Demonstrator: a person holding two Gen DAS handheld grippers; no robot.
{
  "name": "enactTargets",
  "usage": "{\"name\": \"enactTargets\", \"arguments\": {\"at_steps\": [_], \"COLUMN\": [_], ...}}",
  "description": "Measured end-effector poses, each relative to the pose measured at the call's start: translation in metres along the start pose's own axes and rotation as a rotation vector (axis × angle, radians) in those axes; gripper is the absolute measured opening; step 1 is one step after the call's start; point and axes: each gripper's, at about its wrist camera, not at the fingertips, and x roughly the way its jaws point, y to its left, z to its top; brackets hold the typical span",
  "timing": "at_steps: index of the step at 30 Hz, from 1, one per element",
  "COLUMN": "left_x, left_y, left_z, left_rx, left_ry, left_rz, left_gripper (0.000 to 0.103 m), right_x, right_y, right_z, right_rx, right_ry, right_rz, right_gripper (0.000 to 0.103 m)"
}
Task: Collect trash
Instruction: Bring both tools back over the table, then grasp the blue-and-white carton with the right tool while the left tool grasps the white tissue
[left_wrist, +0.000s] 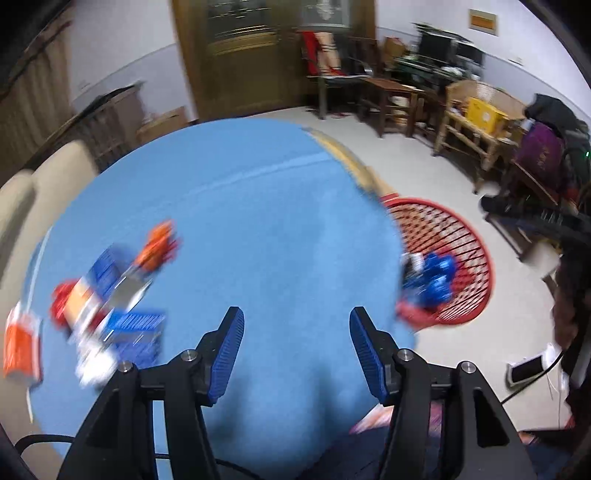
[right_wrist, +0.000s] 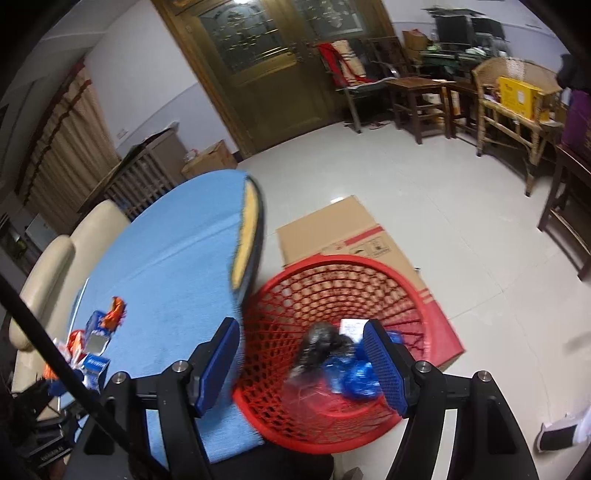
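The left wrist camera is looking forward and down along its own tongs (left_wrist: 297, 352) over the blue tabletop (left_wrist: 240, 221), close above it, with the red basket (left_wrist: 465, 258) sitting at the right of its frame. The right wrist camera is looking down along its tongs (right_wrist: 299, 363) straight into the same basket (right_wrist: 332, 280), close over its rim, with the tabletop (right_wrist: 166, 258) lying at its left. The 2 views are sharing the tabletop, the basket, the wooden door (left_wrist: 240, 55) and the chairs (left_wrist: 476, 122) along the far wall.
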Motion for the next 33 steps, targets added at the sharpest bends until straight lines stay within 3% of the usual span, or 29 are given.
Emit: {"name": "enactTargets", "arguments": {"at_steps": [6, 11, 16, 23, 26, 33], "left_x": [-0.030, -0.048, -0.049, -0.036, -0.033, -0.033], "left_y": [0.081, 0.146, 0.191, 0.218, 0.228, 0.245], "left_z": [-0.053, -0.085, -0.105, -0.131, -0.139, -0.151], "left_rx": [-0.184, -0.324, -0.433, -0.505, -0.534, -0.577], "left_ry": [-0.008, -0.033, -0.046, -0.030, -0.024, -0.026], "left_rz": [0.100, 0.164, 0.172, 0.152, 0.140, 0.131], "left_gripper": [0.062, 0.063, 0.063, 0.063, 0.063, 0.063], "right_x": [0.014, 0.033, 0.066, 0.116, 0.133, 0.160], "right_y": [0.055, 0.122, 0.187, 0.268, 0.296, 0.350], "right_z": [-0.008, -0.025, -0.043, -0.069, -0.077, -0.095], "right_rx": [-0.096, -0.232, -0.281, -0.276, -0.253, -0.279], "right_ry": [0.067, 0.157, 0.309, 0.525, 0.593, 0.628], "right_rz": [0.081, 0.189, 0.335, 0.436, 0.443, 0.365], "right_gripper": [0.073, 0.073, 0.073, 0.073, 0.073, 0.073]}}
